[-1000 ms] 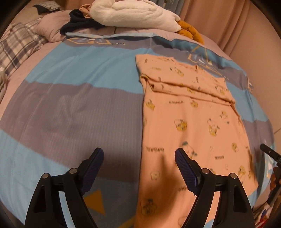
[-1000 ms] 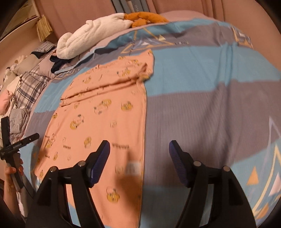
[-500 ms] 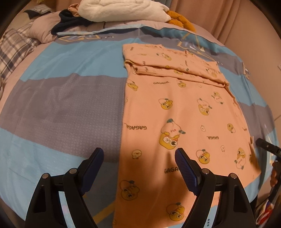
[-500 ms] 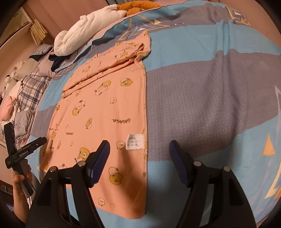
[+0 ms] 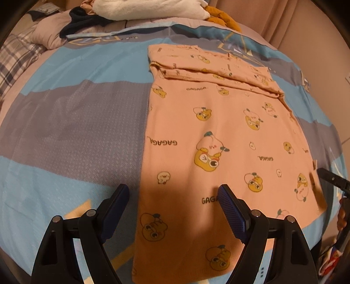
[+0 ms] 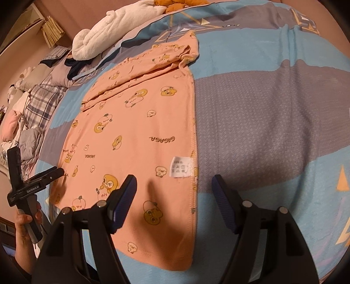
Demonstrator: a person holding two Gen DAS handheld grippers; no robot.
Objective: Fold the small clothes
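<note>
Garment: peach-pink small garment (image 5: 221, 135) with yellow cartoon prints and the word GAGAGA; it lies flat on the bed cover, its far part folded into a band across the top; in the right wrist view (image 6: 140, 135) a white care label (image 6: 181, 166) sits near its right edge
Position: the garment is in the middle of the cover, its near hem close to the bed edge, under both grippers
Left gripper: left gripper (image 5: 172, 198) hangs above the near left part of the garment; its fingers (image 5: 229, 207) stand wide apart and hold nothing; its shadow falls on the cloth
Right gripper: right gripper (image 6: 174, 192) hangs above the near right edge of the garment; its fingers (image 6: 124, 197) are also spread wide, nothing between them
Bed cover: bed cover (image 5: 72, 122) with blue and grey stripes and yellow triangles
Far end: white plush blanket (image 5: 148, 8) and an orange soft toy (image 5: 223, 18) beyond the cover; a dark cloth (image 5: 85, 20) beside them
Left side: plaid pillow (image 6: 41, 102) and a heap of light clothes (image 6: 26, 137)
</note>
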